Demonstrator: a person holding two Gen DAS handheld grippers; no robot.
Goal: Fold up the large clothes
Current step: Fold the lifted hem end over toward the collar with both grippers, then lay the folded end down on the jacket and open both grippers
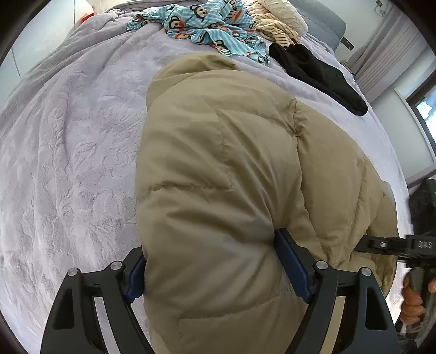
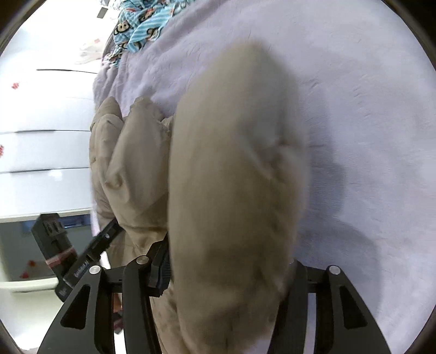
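A lavender embossed blanket (image 1: 68,152) covered the bed, and the beige puffer jacket (image 1: 218,163) lay on it as the landmark for everything else. Left of the jacket the blanket was bare. Beyond the jacket's far end lay a blue striped monkey-print garment (image 1: 201,24), with a cream striped garment (image 1: 275,24) to its right. A black garment (image 1: 318,73) lay just beyond the jacket's far right corner.

The left tongs (image 1: 212,269) stood at the jacket's near end, with a thick fold of it bulging between the 2 blue pads (image 1: 293,269). The fabric filled the gap and touched both pads, so they were grasping the jacket in a wide bite.

At the jacket's right edge, the right tongs (image 2: 226,275) had a blurred bulge of the jacket (image 2: 234,177) between their 2 fingers. It hid much of the right finger, and the fabric pressed against the left pad (image 2: 163,269); they too looked clamped on the jacket. A hand (image 1: 414,296) held their handle.
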